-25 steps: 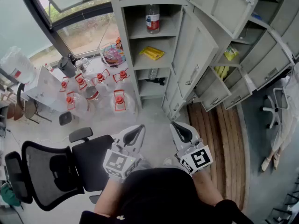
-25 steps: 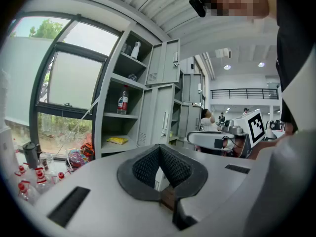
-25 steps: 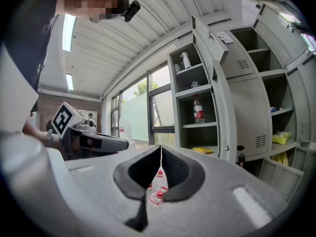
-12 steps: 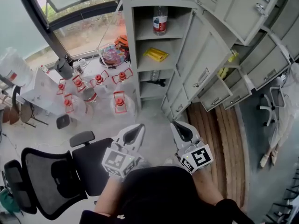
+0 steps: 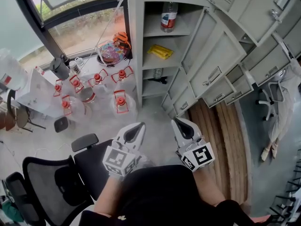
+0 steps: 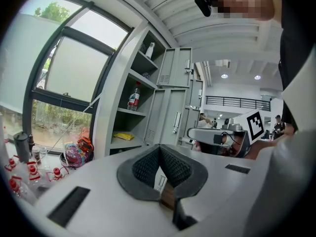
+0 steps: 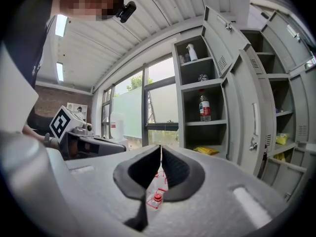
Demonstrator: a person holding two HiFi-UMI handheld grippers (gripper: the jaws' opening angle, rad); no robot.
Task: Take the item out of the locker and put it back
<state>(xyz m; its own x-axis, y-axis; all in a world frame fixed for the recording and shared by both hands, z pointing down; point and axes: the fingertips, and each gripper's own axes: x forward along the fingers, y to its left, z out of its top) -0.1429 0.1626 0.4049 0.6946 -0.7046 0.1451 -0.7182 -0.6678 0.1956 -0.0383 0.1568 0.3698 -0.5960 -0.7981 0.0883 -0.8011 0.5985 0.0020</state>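
Both tools are held low in front of the person and point toward the locker (image 5: 135,41). The left tool (image 5: 137,130) is clenched, its pads meeting at the tips with nothing between them. The right tool (image 5: 178,126) is clenched and empty in the same way. The two sit side by side, well apart from the locker.

The locker's left column stands open. A bottle (image 5: 168,16) stands upright on an upper shelf, back from the shelf's front edge. A yellow packet (image 5: 160,51) lies flat on the shelf below, near the middle. The doors (image 5: 214,55) hang open to the right of that column, their free edges reaching out over the floor (image 5: 153,119).

Bare grey floor lies between the tools and the locker's foot. To the left of that room, red-capped jugs (image 5: 121,101) crowd the floor under the window (image 5: 80,27), the nearest one just beside the locker's left edge. A black chair (image 5: 49,182) stands left of the left tool. Wooden boards (image 5: 218,126) run along the floor right of the right tool, under the open doors
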